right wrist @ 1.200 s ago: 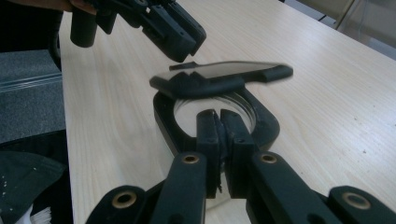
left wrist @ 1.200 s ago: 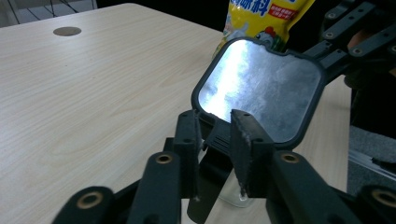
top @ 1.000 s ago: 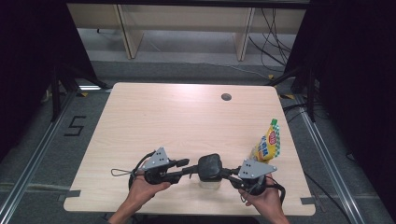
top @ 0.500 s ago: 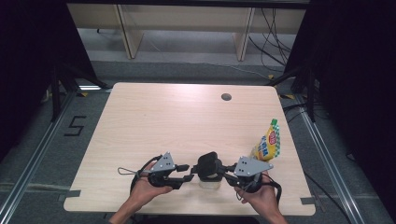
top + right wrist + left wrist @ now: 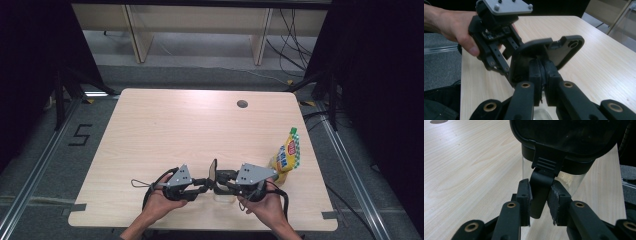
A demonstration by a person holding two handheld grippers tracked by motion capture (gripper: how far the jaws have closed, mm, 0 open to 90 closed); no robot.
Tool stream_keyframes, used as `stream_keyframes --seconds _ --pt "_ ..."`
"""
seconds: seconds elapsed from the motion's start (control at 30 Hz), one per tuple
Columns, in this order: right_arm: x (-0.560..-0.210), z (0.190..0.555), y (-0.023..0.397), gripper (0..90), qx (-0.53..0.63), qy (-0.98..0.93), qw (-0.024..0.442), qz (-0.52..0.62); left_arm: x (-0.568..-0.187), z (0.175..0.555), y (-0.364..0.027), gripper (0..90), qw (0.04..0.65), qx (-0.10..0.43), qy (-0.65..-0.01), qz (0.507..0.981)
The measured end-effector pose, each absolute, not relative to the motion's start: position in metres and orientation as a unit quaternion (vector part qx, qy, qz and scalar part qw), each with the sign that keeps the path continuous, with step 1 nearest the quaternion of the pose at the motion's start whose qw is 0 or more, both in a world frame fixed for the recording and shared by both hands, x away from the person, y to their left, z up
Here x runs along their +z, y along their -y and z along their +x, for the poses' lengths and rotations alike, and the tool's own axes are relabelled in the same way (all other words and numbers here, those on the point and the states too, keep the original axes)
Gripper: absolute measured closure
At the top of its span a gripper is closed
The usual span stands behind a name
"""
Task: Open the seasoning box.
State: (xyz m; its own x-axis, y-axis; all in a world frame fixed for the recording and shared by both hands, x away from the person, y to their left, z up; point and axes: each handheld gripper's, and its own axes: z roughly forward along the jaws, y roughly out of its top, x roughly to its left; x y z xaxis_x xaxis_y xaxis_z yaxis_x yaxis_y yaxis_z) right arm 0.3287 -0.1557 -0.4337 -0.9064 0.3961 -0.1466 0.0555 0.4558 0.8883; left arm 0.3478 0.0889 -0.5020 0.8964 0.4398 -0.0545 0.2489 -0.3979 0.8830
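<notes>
While the high view hides it, the left gripper has been closing on the container's black latch.

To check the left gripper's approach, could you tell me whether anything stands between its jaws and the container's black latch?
Nothing visible does: the black latch already sits between the pads of the left gripper, under the rim of the lid, and the jaws have just been closing on it.

Black jaws, brass rivets, grey plates
</notes>
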Motion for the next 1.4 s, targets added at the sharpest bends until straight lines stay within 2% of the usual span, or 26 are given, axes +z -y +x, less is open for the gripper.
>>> stream_keyframes --seconds 0.27,0.63,1.2,1.27,1.4 --pt "-0.436 0.334 0.135 87.3 0.498 -0.843 0.160 0.127 -0.502 0.346 -0.088 72.1 0.506 0.095 -0.213 0.830" --pt "-0.438 0.336 0.137 86.3 0.495 -0.844 0.157 0.131 -0.501 0.346 -0.088 71.2 0.505 0.094 -0.207 0.832" --pt "-0.440 0.310 0.194 58.7 0.481 -0.831 0.198 0.196 -0.498 0.329 -0.103 34.3 0.479 0.079 -0.255 0.837" --pt "-0.443 0.306 0.208 55.8 0.479 -0.828 0.200 0.214 -0.498 0.323 -0.106 31.0 0.469 0.079 -0.269 0.838" --pt "-0.445 0.301 0.222 52.8 0.479 -0.822 0.206 0.227 -0.499 0.316 -0.108 30.9 0.463 0.088 -0.273 0.839"
